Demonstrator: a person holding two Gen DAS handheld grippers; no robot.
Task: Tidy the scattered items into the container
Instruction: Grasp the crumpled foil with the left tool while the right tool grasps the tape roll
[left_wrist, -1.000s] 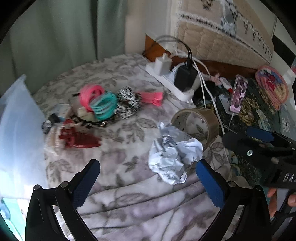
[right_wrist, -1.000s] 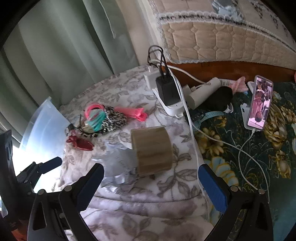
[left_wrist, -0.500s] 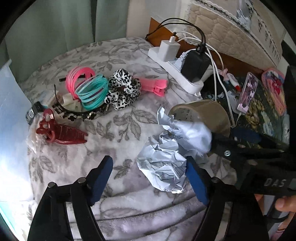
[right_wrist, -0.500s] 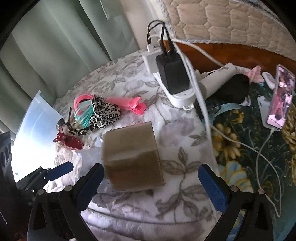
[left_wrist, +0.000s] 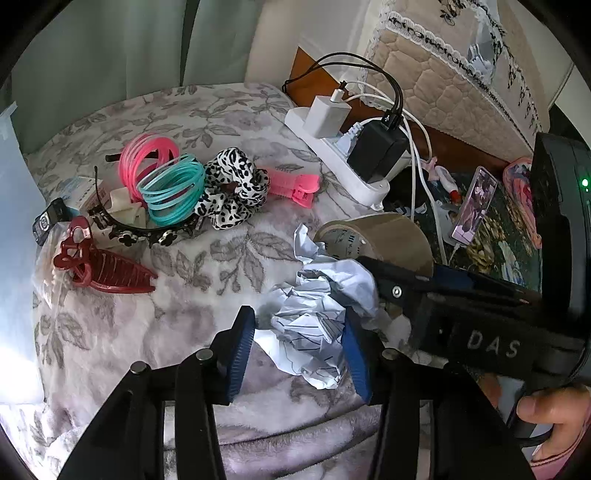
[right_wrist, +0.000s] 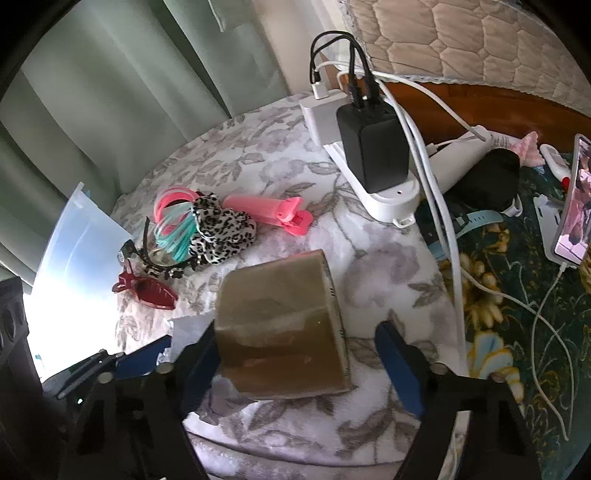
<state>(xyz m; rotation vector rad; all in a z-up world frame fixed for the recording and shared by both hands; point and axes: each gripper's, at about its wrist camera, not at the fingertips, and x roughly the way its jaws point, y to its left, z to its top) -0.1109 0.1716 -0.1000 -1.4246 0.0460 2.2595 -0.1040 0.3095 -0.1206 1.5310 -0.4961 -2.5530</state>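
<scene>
The crumpled paper (left_wrist: 314, 321) lies on the grey floral blanket (left_wrist: 207, 266), between the blue pads of the left gripper (left_wrist: 299, 343). Its jaws are closing at a narrow gap; the right pad touches the paper's edge, while whether the left pad (left_wrist: 242, 343) presses on it cannot be told. Just behind the paper, touching it, lies a roll of brown packing tape (right_wrist: 284, 328) on its side. The right gripper (right_wrist: 299, 365) straddles that roll, jaws closing at a medium width: the left pad sits at the roll's edge, the right pad (right_wrist: 399, 365) is clear of it. A hand (left_wrist: 554, 410) grips the right gripper's handle.

Farther back on the blanket sits a cluster: a dark red claw clip (left_wrist: 99, 266), a black flowered headband (left_wrist: 147, 230), pink bangles (left_wrist: 147, 158), teal bangles (left_wrist: 173, 192), a leopard-print scrunchie (left_wrist: 232, 192) and a pink clip (left_wrist: 295, 184). A translucent plastic container (right_wrist: 74, 266) stands at the blanket's left edge, well apart from the paper. Beyond, a white power strip (left_wrist: 332, 155) carries a white charger and a black charger (left_wrist: 376, 151) with cables. To the right, on a dark floral cover (right_wrist: 495, 325), a lit phone (left_wrist: 474, 206) is propped. Green curtains (right_wrist: 110, 92) and a quilted mattress (left_wrist: 450, 96) close the background.
</scene>
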